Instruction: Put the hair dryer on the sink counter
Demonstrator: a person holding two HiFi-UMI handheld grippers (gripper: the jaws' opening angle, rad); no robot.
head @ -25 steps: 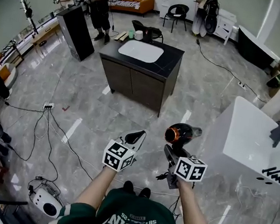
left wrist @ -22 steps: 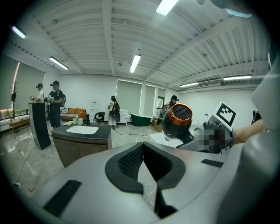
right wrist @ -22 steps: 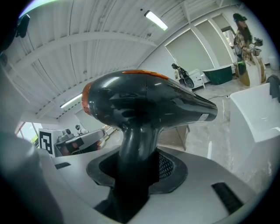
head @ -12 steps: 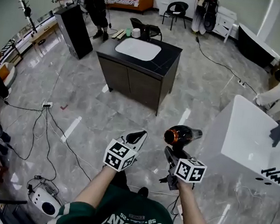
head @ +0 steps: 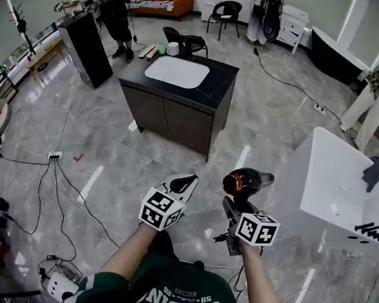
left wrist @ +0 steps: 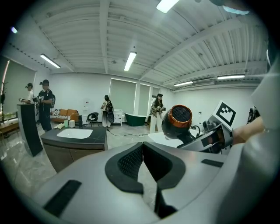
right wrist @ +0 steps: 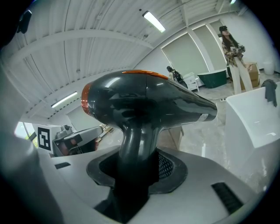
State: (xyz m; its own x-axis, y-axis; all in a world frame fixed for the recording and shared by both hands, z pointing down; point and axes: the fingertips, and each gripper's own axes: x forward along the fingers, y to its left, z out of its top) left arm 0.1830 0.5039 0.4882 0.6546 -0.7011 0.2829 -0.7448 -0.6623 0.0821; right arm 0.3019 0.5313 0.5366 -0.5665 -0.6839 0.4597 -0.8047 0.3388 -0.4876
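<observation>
Two grippers are staying low in the middle of the head view while the room is sliding a little to the left around them. The right gripper (head: 232, 205) is still squeezing the handle of the hair dryer (head: 244, 182) and holding it up in the air, so it is not resting on anything yet. The left gripper (head: 187, 182) is pinched together with nothing in it. The dark sink counter (head: 215, 85) is sitting in the upper middle, well apart from the hair dryer and looking no nearer than before. A person (head: 378, 89) is now showing at the upper right. Much of the walk is probably still to come.
</observation>
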